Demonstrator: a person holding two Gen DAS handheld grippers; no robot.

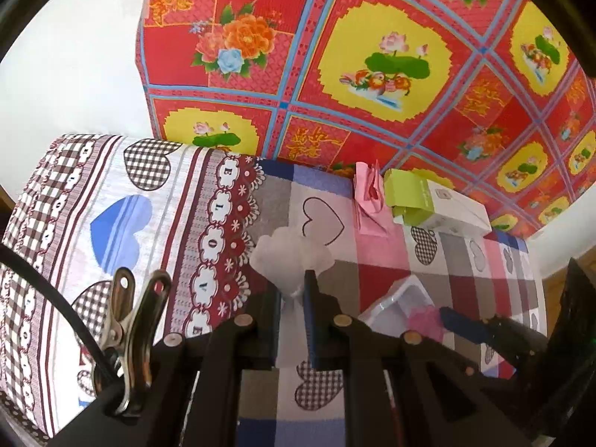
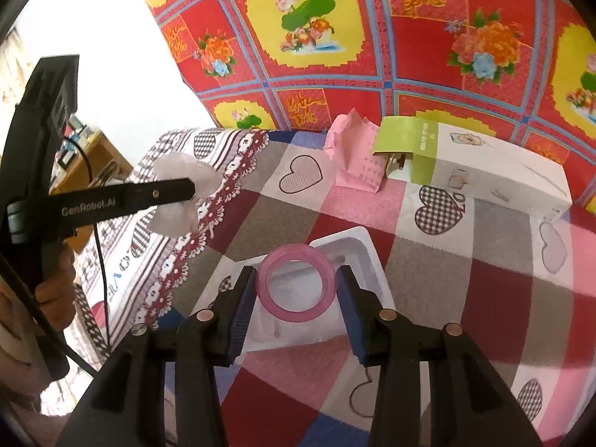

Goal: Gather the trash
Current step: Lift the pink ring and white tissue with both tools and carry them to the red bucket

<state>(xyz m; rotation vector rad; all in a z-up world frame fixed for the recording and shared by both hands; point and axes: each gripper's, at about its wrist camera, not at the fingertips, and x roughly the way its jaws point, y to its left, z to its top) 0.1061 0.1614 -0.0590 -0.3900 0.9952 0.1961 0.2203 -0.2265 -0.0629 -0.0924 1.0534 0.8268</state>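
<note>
Behind white tray [image 2: 367, 257]: pink paper [image 2: 355, 156] beside green-white box [image 2: 480, 165].

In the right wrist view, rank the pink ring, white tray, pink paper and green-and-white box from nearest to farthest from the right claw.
1. Pink ring: between the right claw's fingers.
2. White tray: just beneath and behind the ring.
3. Pink paper and green-and-white box: far edge of the bed, paper left, box right; too close to call.

White wall [image 1: 74, 74], red floral cloth [image 1: 372, 74] hanging behind, heart-patterned bedspread [image 2: 428, 279] (patchwork), wooden shelf [image 2: 93, 156]
</note>
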